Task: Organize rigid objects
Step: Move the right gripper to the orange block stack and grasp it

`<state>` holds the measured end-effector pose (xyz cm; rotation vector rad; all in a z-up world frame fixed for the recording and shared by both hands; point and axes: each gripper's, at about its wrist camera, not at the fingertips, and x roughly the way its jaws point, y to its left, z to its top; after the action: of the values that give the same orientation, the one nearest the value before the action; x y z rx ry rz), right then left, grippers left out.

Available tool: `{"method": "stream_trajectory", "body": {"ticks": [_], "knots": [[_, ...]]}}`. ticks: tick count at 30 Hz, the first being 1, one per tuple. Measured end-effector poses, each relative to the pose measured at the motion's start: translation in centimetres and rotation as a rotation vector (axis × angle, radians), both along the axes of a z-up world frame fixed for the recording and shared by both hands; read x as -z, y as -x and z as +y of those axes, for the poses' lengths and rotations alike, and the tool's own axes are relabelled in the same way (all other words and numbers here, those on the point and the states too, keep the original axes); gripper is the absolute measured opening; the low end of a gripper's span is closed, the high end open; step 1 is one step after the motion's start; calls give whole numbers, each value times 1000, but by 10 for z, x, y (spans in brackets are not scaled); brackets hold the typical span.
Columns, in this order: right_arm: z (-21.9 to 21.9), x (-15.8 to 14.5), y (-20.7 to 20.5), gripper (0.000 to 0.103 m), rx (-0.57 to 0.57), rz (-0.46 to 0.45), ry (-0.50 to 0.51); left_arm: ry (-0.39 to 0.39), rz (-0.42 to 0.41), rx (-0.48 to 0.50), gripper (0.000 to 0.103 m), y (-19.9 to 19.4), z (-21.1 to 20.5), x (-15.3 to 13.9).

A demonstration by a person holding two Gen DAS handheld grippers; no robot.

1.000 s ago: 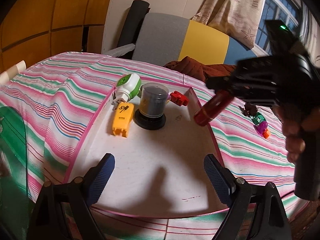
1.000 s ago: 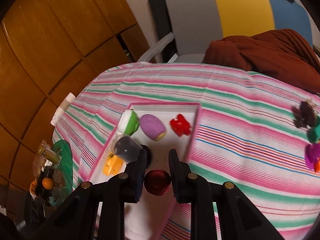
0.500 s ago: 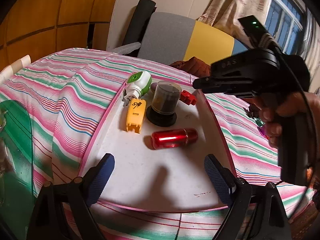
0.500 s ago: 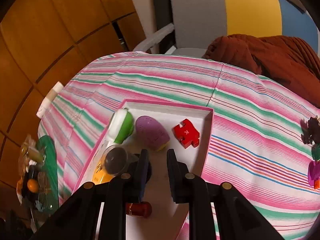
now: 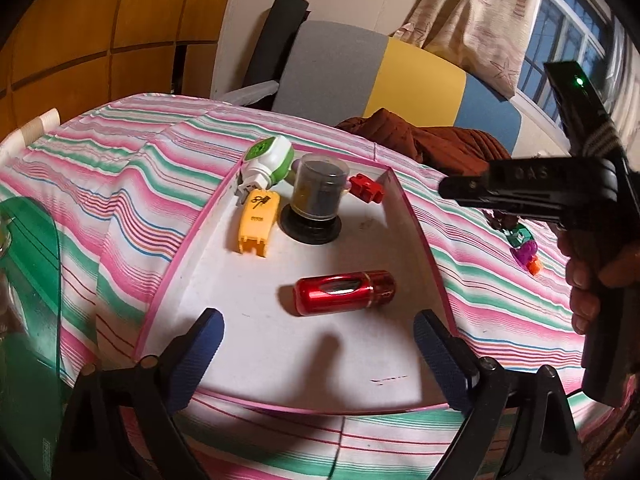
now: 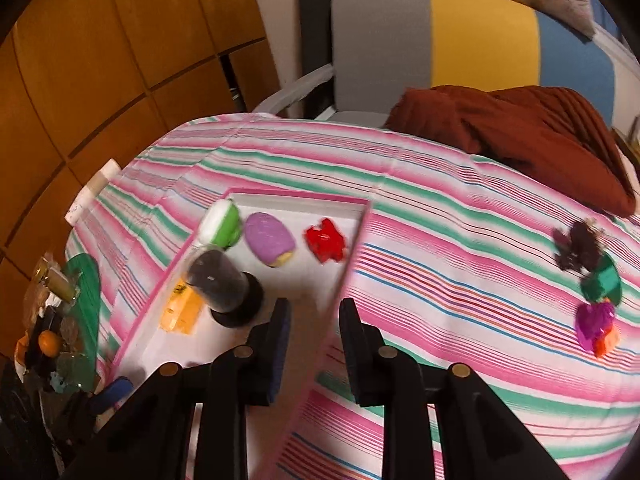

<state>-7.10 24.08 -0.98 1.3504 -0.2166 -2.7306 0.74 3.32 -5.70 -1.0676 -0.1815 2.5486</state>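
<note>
A white tray with a pink rim (image 5: 420, 232) (image 6: 360, 216) lies on the striped cloth. On it lies a red metal cylinder (image 5: 344, 292), on its side, just beyond my left gripper (image 5: 316, 324). That gripper's jaws are wide and still opening, with nothing between them. Farther back in the tray are a yellow block (image 5: 258, 222), a green-white plug (image 5: 268, 160), a clear cup on a black base (image 5: 318, 200), a red puzzle piece (image 5: 366, 188) and a purple egg shape (image 6: 270, 242). My right gripper (image 6: 314, 320) (image 5: 448, 194) hovers over the tray's right rim, its jaws opening a little and empty.
Small toys, dark, green, purple and orange (image 6: 596, 292) (image 5: 524, 248), lie on the cloth right of the tray. A green glass plate (image 6: 90, 304) with clutter sits at the left edge. Behind the table stand a grey, yellow and blue chair (image 5: 380, 68) and a brown cloth (image 6: 520, 136).
The right gripper let go of the red cylinder, which now lies in the tray. The gripper then drew back to the right, past the tray's rim, and its jaws parted slightly.
</note>
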Motion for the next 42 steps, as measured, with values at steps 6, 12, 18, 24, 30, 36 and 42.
{"method": "stream_trajectory", "body": {"ticks": [6, 12, 18, 24, 30, 36, 42], "knots": [[35, 7, -27, 24, 58, -20, -2, 24, 10, 28, 101, -7, 14, -6], [76, 21, -51, 25, 122, -64, -34, 39, 28, 75, 102, -16, 32, -12], [122, 39, -75, 29, 198, -115, -30, 71, 45, 140, 102, -28, 57, -15], [163, 48, -92, 29, 269, -155, -23, 117, 64, 230, 102, -38, 90, -19], [233, 36, -100, 30, 442, -108, -18, 99, 63, 288, 102, -45, 109, -21], [286, 32, -87, 30, 572, -34, -16, 101, 59, 317, 102, -49, 118, -19], [301, 42, -63, 30, 586, -9, -23, 124, 72, 331, 102, -52, 123, -19]]}}
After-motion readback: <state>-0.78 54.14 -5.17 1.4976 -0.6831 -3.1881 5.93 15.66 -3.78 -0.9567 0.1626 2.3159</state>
